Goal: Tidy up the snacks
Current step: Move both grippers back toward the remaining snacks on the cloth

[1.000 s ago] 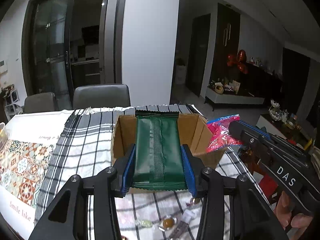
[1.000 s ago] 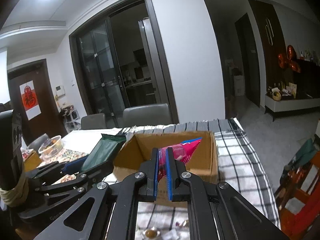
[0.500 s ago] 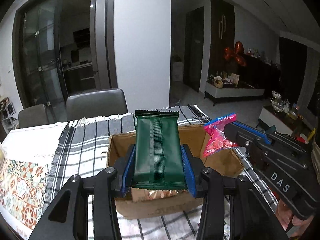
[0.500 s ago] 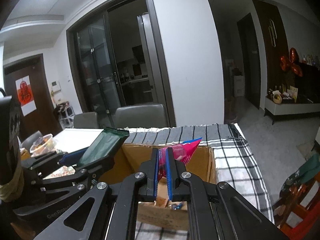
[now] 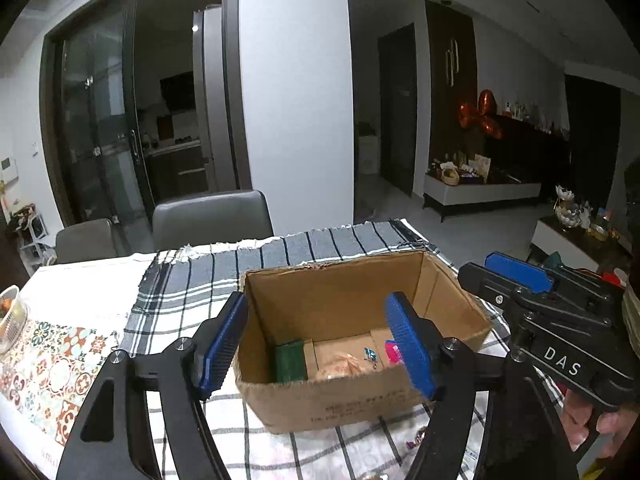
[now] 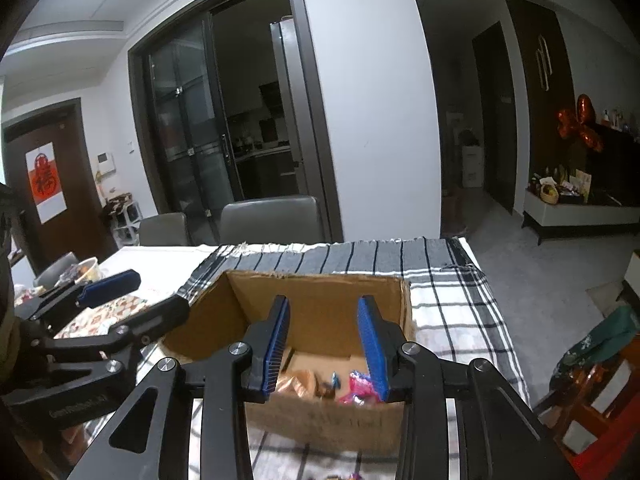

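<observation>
Above the open carton (image 5: 352, 396), clear of its rim, both hand-held grippers (image 5: 316, 340) (image 6: 324, 344)

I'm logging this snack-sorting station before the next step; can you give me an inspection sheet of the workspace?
Surface: checked cloth over the table.
Job's things: cardboard box holds a green packet, a pink packet and small sweets.
Clutter: wrapped candies in front of the box.
Grippers: left gripper and right gripper opening, nothing between the jaws.
Cables: nothing seen.
Surroundings: grey chairs, glass doors.
</observation>
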`<state>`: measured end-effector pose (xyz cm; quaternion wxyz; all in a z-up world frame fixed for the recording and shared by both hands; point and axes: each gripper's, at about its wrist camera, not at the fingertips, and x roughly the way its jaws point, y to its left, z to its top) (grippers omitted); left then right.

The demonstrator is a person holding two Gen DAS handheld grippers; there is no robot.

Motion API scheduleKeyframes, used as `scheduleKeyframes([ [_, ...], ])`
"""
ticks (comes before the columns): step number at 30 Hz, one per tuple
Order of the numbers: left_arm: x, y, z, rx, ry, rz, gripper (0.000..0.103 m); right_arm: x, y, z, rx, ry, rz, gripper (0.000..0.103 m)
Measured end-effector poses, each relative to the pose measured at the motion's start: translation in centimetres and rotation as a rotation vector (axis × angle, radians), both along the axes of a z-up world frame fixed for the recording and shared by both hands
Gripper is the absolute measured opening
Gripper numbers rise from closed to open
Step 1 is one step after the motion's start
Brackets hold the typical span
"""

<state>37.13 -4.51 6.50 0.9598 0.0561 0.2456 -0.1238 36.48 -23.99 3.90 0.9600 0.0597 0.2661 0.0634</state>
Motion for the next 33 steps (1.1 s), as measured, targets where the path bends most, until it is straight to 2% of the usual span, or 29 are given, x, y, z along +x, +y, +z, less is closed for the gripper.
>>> scheduleKeyframes([
  [8, -4.7, -0.5, 0.5, -0.005, -0.025, -0.038, 0.071, -3.8, -0.4, 0.3, 0.007, 0.020, 0.014, 0.037],
  [15, -8.0, -0.8, -0.2, -0.011, -0.027, -0.058, 0.071, -6.8, -0.8, -0.4, 0.012, 0.030, 0.026, 0.037],
  [33, -13.5, -1.1, -6.5, 0.039, 0.108, -0.112, 0.069, -13.0, -0.5, -6.7, -0.011, 0.167, 0.035, 0.037],
])
